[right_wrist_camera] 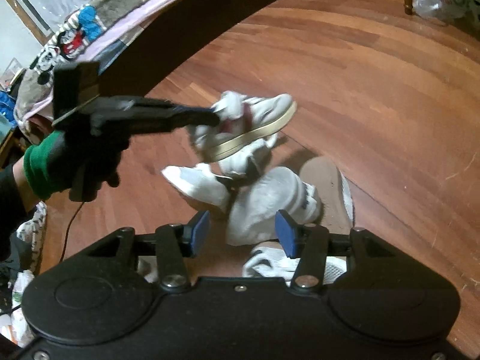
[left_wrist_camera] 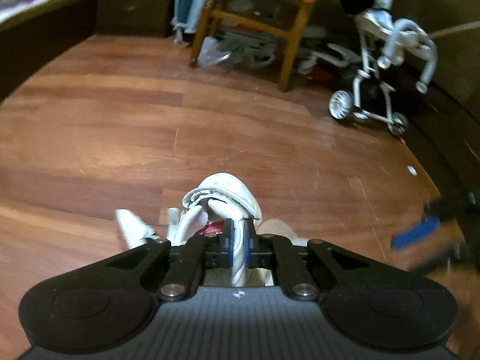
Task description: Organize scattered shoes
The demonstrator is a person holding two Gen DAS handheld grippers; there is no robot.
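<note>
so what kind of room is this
Most likely a bedroom in a home: a bed with a patchwork cartoon-print cover runs along the wood floor, a wooden chair stands over clutter, and white sneakers lie scattered nearby.

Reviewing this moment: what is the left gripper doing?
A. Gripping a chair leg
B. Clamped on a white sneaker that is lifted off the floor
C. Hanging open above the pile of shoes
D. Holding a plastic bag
B: the left gripper has its blue pads pinched on the collar of a white sneaker, which the right wrist view shows raised above the other shoes on the floor.
</note>
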